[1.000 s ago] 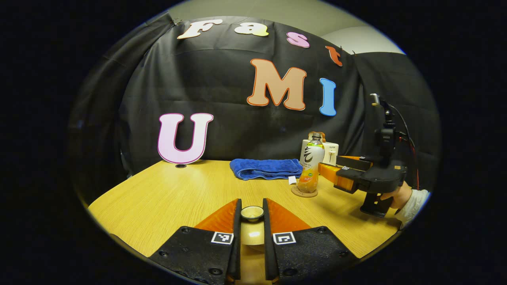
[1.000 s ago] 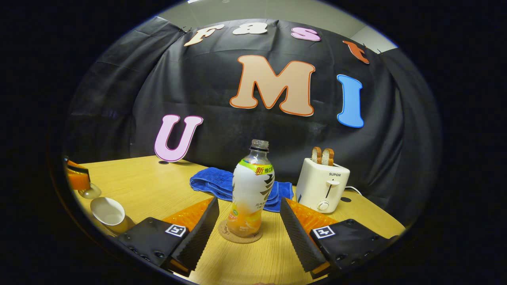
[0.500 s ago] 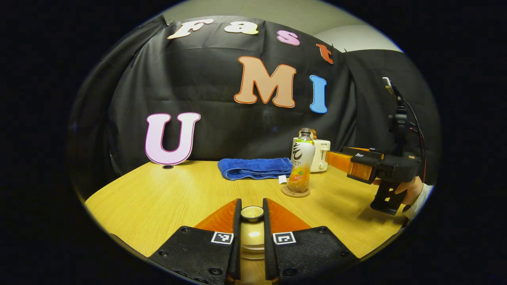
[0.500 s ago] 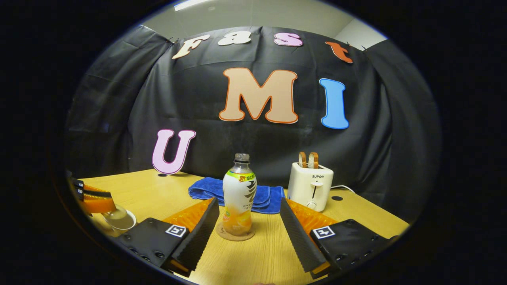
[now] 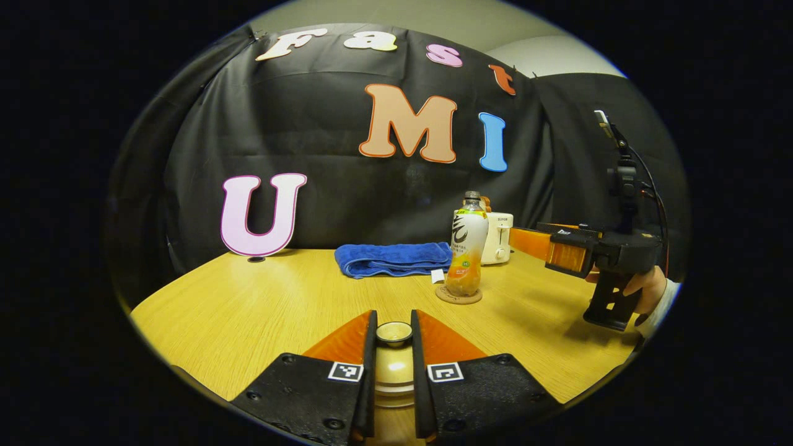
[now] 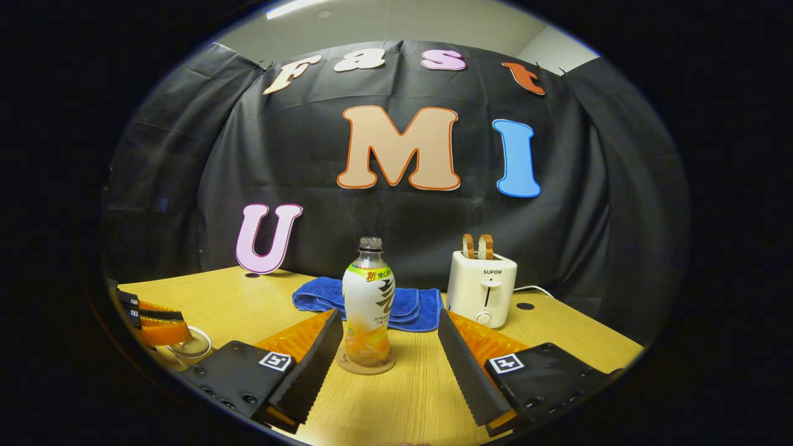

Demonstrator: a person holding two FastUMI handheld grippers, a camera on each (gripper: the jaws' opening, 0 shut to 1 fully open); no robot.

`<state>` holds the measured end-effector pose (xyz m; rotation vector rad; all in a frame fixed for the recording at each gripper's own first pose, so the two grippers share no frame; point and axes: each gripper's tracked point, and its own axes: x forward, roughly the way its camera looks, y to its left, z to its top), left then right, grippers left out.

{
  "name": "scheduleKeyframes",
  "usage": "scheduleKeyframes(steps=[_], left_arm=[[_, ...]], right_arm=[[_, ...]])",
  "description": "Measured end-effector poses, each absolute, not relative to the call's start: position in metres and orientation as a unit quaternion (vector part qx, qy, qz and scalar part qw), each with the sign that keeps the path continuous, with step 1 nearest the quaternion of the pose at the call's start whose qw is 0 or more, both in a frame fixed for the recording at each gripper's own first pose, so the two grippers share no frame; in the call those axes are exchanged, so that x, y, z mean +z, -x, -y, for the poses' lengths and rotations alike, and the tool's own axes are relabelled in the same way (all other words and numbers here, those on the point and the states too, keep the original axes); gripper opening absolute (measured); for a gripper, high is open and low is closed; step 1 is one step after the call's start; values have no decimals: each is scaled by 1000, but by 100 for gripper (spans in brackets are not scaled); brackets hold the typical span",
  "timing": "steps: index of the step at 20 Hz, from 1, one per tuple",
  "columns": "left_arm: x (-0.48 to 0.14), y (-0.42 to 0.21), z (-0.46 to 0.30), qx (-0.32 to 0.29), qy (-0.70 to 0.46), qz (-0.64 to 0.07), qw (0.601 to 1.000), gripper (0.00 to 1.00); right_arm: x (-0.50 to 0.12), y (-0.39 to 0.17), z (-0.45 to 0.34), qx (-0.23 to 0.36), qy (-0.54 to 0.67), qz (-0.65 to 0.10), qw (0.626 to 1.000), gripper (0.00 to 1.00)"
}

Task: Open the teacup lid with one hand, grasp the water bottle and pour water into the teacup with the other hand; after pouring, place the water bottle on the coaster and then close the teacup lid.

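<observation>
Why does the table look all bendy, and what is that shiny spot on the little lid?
In the left gripper view, the fisheye lens curves the table edge, and a room light glints off the teacup lid. In the right gripper view, the table bends too, while the water bottle looks sharp.

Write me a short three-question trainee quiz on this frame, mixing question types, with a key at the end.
1. True or false: the water bottle stands upright on the coaster.
2. Multiple choice: what is the left gripper shut on? A) the blue towel B) the teacup lid C) the bottle neck
3. Short answer: are the right gripper fingers touching the bottle?

Key
1. True. The bottle is upright on the round coaster, in front of the blue towel and left of the toaster in the right gripper view.
2. B. Both fingers press on the knob of the teacup lid.
3. No. The fingers are spread apart, with a gap on each side of the bottle.
</observation>
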<state>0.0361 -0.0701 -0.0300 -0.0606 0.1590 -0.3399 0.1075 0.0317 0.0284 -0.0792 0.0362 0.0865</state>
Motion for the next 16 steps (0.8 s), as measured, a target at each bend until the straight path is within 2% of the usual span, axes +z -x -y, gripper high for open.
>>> scheduleKeyframes(steps=[3, 8, 9, 12, 14, 15, 16], left_arm=[[-28, -34, 73, -172, 17, -69, 983, 26], [-27, -31, 73, -167, 10, -67, 984, 38], [-25, -30, 71, -162, 9, -64, 985, 43], [-11, -28, 61, -139, 4, -43, 989, 77], [3, -27, 54, -121, 3, -23, 992, 85], [10, -26, 50, -109, 3, -9, 994, 85], [18, -24, 44, -95, 3, 4, 995, 85]], right_arm=[[33, -105, -34, 45, 40, -12, 998, 98], [44, -97, -37, 51, 26, -3, 998, 99], [46, -95, -37, 53, 25, -2, 998, 98], [52, -84, -38, 56, 22, 1, 998, 98], [55, -74, -39, 57, 17, 3, 998, 98], [56, -68, -40, 57, 14, 4, 998, 95], [55, -61, -41, 58, 12, 5, 998, 98]])
